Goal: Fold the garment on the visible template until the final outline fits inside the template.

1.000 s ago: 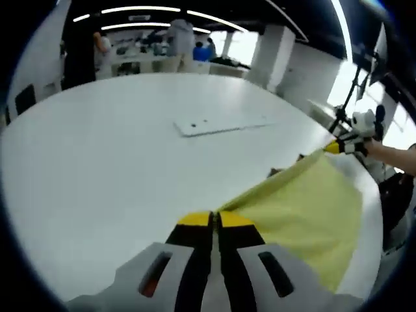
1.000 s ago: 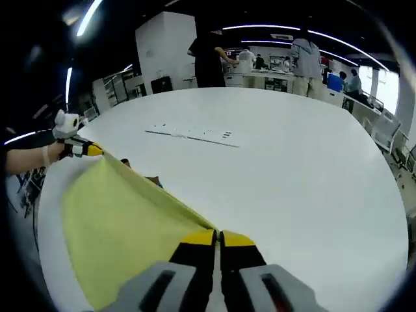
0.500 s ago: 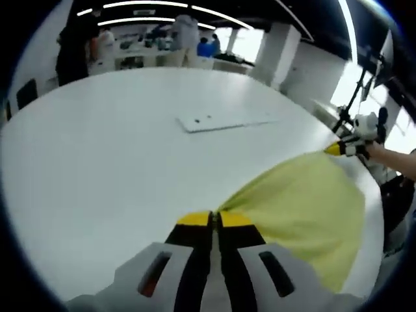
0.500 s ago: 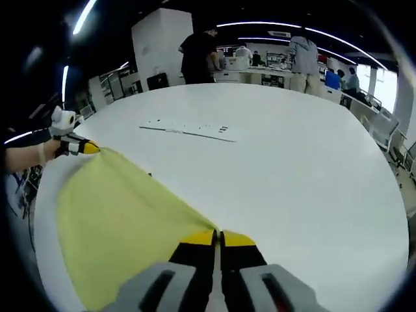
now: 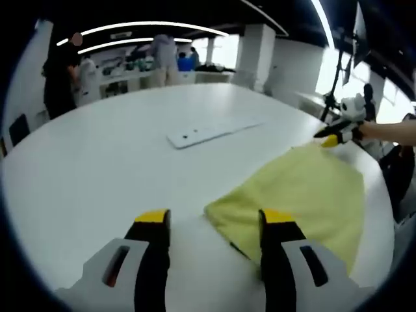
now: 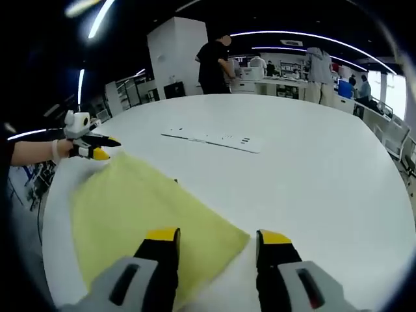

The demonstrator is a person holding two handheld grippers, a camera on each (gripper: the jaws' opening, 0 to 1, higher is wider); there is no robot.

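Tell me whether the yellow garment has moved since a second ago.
Yes. The yellow garment has dropped: it hung taut between the shut jaws, above the white table; now it lies flat on it, released by both open grippers.

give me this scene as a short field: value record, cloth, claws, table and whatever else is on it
garment: yellow cloth, lying flat on the table, released
left claw: open, jaws apart at a near corner of the cloth
right claw: open, jaws apart over the cloth's other corner
table: white, round-edged
other item: flat white strip beyond the cloth, apart from it
background: people standing at far counters
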